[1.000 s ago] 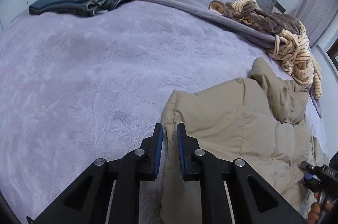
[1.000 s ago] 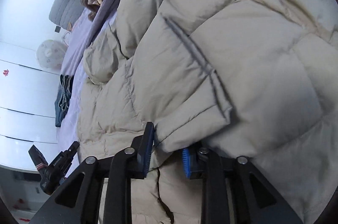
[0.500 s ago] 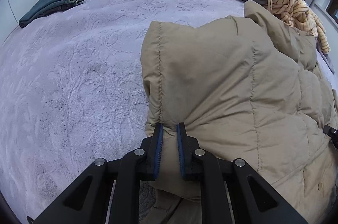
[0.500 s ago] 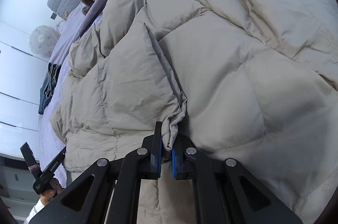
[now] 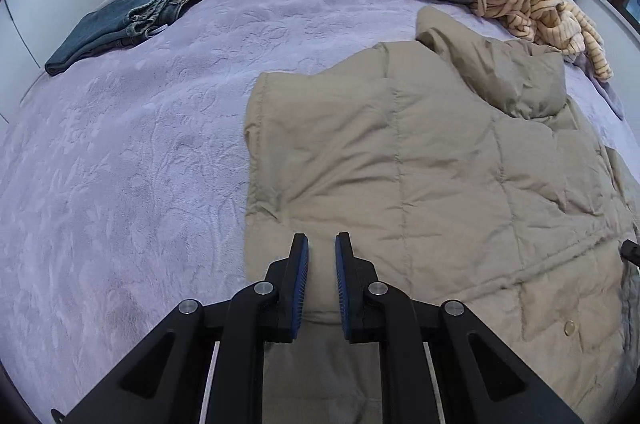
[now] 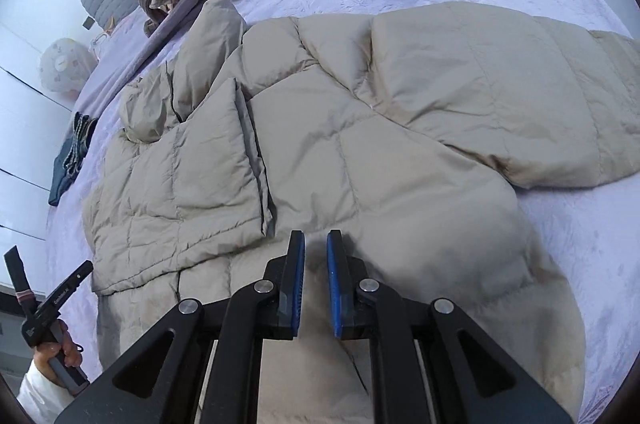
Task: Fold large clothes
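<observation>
A: Left wrist view first. What has changed?

B: The left gripper [image 5: 321,252] had the tan puffer jacket [image 5: 440,175] pinched at its edge half a second ago. Now its fingers sit almost pressed together with nothing between them, poised over the jacket's near panel. That panel now lies flat, folded inward. The jacket sits on the purple bed cover [image 5: 120,163], with the folded jeans [image 5: 120,27] well away on its far left and the striped fleece heap [image 5: 532,3] just beyond its collar.

A: And the right wrist view?

B: The right gripper [image 6: 316,248] was clamped on a jacket fold half a second ago. Now its jaws are opening a little, a narrow gap, no cloth inside. The flap [image 6: 208,183] it carried rests on the jacket's body, left of the gripper. One sleeve [image 6: 520,111] lies stretched out to the right of the body. The person's hand [image 6: 56,348] holding the other tool shows at the jacket's lower left.

A: Meaning?

B: I'd judge one side fold is laid; the outstretched sleeve probably comes next.
</observation>
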Demonstrator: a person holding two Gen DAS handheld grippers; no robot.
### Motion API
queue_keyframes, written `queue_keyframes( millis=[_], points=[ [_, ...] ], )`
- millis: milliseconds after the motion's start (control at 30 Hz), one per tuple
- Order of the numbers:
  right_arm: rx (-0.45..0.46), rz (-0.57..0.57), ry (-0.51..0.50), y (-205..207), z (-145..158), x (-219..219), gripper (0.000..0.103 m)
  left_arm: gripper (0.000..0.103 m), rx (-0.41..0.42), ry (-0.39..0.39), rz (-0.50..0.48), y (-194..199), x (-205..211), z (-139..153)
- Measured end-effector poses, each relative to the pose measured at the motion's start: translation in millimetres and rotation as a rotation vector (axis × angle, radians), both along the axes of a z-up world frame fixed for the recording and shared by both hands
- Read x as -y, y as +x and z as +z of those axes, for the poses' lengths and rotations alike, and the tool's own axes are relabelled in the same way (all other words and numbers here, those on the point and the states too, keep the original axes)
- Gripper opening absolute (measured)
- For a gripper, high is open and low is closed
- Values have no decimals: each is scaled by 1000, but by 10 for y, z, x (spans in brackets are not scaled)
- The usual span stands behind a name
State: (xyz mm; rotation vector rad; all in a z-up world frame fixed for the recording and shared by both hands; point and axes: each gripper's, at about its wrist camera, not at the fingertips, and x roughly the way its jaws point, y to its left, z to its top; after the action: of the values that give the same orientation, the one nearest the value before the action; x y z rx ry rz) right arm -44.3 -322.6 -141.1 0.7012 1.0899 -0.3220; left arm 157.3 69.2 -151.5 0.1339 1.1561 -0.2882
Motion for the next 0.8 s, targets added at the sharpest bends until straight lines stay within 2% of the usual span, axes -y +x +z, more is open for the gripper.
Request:
queue_keyframes(
  millis=[133, 167, 200, 267, 433, 467, 500, 533, 567, 633, 700, 800],
  points=[
    [1, -17, 52, -187, -13, -10, 17, 16, -24, -24, -31, -243, 250, 85],
    [0, -23, 61, -226, -18, -13, 23, 16, -29, -29, -40, -303, 320, 104],
    [0, -29, 68, -261, -22, -3, 34, 16, -33, -32, -51, -364, 393, 122],
    [10, -44, 80, -347, -5, 43, 47, 16, -36, -33, -74, -479, 547, 153],
    [12, -92, 101, -560, 0, 247, 54, 16, -72, -46, -139, -692, 919, 158],
    [13, -101, 105, -602, -4, 287, 56, 20, -81, -45, -155, -726, 994, 146],
    [13, -111, 106, -647, -5, 340, 57, 62, -89, -36, -167, -760, 1071, 134],
    [13, -122, 107, -698, -5, 388, 57, 91, -90, -25, -171, -797, 1141, 135],
    [16, -131, 111, -744, -6, 433, 57, 102, -58, -22, -163, -842, 1193, 174],
    [21, -149, 122, -827, -18, 537, 57, 102, -35, -17, -194, -914, 1340, 229],
    [26, -171, 128, -930, -35, 642, 62, 102, -32, -5, -202, -957, 1475, 241],
    [43, -214, 151, -1088, -64, 821, 64, 102, -66, -13, -213, -989, 1670, 216]
  ],
)
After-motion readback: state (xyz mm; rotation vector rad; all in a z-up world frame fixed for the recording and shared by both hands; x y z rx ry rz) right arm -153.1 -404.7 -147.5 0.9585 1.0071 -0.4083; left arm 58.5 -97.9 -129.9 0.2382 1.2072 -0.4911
